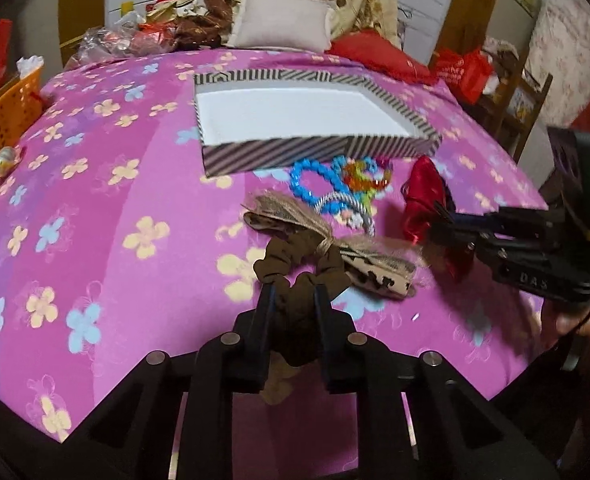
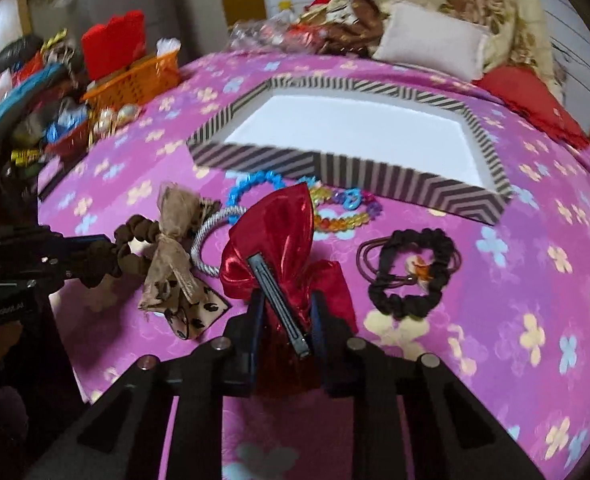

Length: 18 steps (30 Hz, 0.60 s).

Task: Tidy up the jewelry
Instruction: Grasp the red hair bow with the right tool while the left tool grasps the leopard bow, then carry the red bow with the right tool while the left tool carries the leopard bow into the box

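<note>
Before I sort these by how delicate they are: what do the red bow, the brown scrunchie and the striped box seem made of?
Red bow: looks like metallic satin or foil fabric, with mirror-like glints on its folds, on a dark clip, metal or plastic.
Brown scrunchie: matte gathered cloth, its tan bow sheer and printed.
Striped box: probably paper-covered cardboard, with crisp edges and a flat white inside.

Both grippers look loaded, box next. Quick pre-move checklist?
1. Left gripper shut on brown scrunchie: ok.
2. Right gripper shut on red bow clip: ok.
3. Striped box open, nothing seen inside: ok.
4. Scrunchie's leopard bow off the bedspread: cannot tell.
5. Bead bracelets below the path to the box: ok only if both lift first.
</note>
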### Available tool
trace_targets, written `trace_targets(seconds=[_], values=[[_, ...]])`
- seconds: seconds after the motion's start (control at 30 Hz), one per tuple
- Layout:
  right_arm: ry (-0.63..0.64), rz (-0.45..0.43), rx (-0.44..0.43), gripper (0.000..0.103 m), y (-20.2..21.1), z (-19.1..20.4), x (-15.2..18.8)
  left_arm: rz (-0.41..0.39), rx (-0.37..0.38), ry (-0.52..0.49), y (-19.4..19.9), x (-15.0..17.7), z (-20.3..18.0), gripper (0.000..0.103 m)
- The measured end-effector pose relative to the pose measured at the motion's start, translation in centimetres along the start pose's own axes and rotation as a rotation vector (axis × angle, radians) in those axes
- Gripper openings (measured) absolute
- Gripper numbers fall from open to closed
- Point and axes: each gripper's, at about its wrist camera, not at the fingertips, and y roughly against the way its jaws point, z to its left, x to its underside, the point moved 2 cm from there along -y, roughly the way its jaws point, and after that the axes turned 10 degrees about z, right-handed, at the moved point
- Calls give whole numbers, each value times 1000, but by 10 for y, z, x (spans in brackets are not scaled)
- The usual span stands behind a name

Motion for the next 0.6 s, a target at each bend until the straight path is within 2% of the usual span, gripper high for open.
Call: trace_targets(seconds=[0.3, 0.6], values=[[-60, -50, 3, 22, 21, -3, 0, -71, 49, 40, 28, -14, 5, 0], [-62, -87, 19, 22, 34, -3, -13, -120, 14, 38, 43, -36, 10, 0]])
